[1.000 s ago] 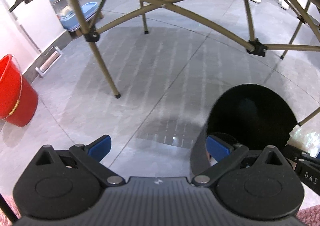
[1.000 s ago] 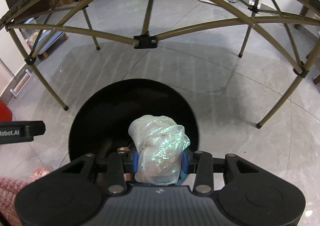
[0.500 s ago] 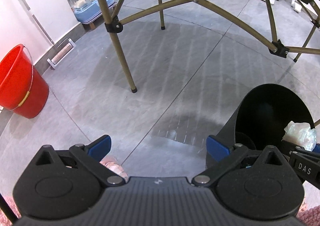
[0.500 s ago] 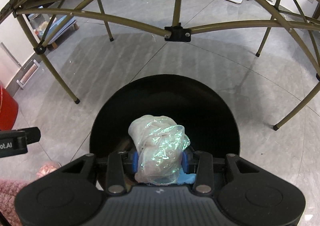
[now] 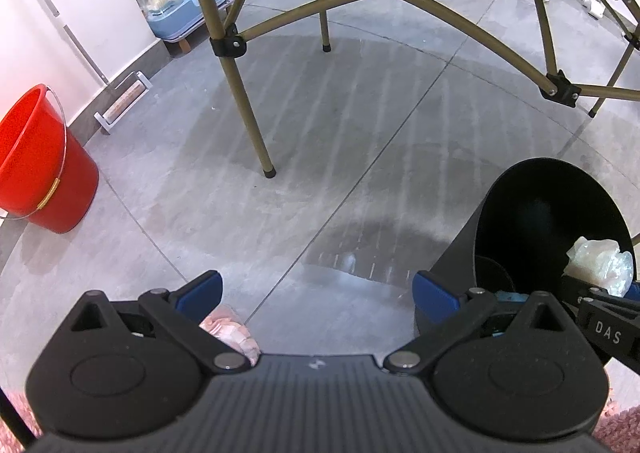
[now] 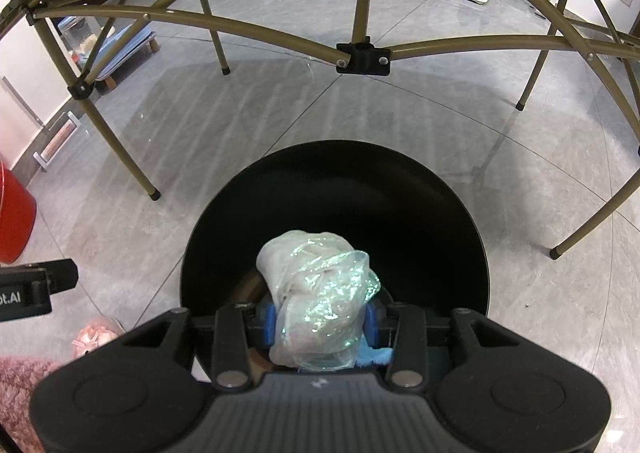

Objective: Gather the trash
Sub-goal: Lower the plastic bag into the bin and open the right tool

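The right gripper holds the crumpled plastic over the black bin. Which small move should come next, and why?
Probably open the right gripper and let go. Its fingers pinch the crumpled plastic, which hangs inside the rim of the black bin, so it should fall in.

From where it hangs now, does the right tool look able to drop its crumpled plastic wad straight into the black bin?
Probably yes. The right tool, shut on the crumpled clear plastic wad, sits over the near rim of the round black bin, whose mouth is open and unobstructed. The wad appears over the opening.
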